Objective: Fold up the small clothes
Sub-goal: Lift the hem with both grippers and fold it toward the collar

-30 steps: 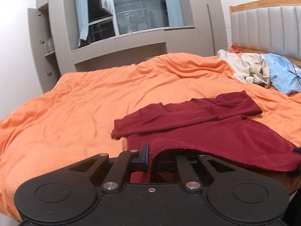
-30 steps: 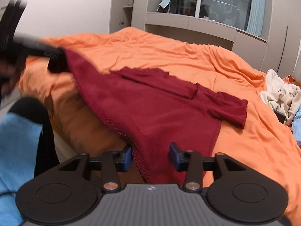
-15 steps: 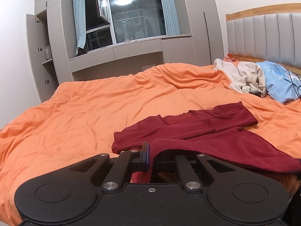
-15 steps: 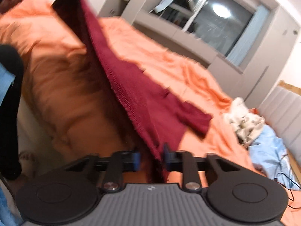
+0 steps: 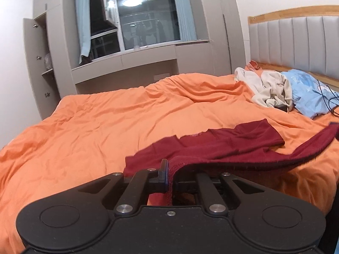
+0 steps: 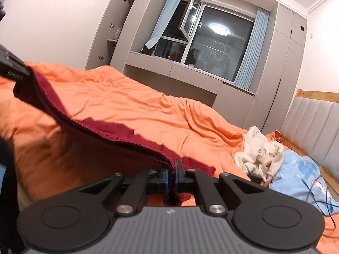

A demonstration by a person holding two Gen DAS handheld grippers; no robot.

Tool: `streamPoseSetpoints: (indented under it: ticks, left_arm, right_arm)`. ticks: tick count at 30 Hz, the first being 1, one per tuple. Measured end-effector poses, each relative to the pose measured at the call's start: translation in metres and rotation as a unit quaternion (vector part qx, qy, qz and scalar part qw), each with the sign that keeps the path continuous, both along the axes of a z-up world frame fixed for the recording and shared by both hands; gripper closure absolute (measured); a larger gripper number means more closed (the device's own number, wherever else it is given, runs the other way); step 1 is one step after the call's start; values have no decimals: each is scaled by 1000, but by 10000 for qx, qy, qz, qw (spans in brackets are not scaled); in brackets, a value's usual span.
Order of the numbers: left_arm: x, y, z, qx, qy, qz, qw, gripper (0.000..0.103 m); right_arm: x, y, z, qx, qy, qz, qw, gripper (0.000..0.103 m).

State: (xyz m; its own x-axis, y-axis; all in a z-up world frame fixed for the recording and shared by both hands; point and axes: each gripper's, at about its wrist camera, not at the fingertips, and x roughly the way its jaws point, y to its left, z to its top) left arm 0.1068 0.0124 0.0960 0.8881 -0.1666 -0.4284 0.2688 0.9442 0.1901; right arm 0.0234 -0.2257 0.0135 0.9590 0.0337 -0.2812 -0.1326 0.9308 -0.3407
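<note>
Dark red shirt (image 5: 231, 146): lying on orange duvet (image 5: 106, 122), near edge of bed; hem end is being held up off the bed, collar/sleeve end resting flat, pointing toward window wall. Long axis running hem-to-collar, away from cameras. Hem edge is stretching side to side betw. both grippers.
L gripper (image 5: 169, 177): jaws pressed together, pinching one hem corner.
R gripper (image 6: 172, 175): jaws pressed together, pinching other hem corner.
Cream clothes (image 5: 269, 89) & light blue fabric (image 5: 307, 93): piled nr grey padded headboard (image 5: 296, 42), well apart from shirt.
</note>
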Motion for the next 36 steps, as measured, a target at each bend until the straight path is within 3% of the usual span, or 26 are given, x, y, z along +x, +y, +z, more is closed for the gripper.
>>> streamPoseSetpoints:
  ticks: [7, 12, 21, 31, 34, 36]
  left_arm:
    - [97, -20, 29, 562, 178, -451, 9972, 96]
    - [185, -33, 29, 737, 374, -461, 9955, 95]
    - [326, -47, -20, 821, 1011, -376, 9908, 95]
    - [412, -43, -98, 703, 1952, -352, 9776, 95]
    - [425, -40, -112, 591, 2127, -282, 9749, 86]
    - [433, -37, -120, 492, 2240, -232, 9731, 80]
  right_arm:
    - [104, -22, 25, 51, 153, 59, 9999, 97]
    - [193, -41, 27, 367, 552, -30, 9978, 97]
    - [320, -51, -11, 187, 1100, -210, 9935, 97]
    - [401, -61, -74, 355, 1949, -210, 9800, 95]
    - [413, -64, -85, 405, 2085, -212, 9770, 86]
    - [419, -67, -90, 461, 2138, -212, 9755, 59]
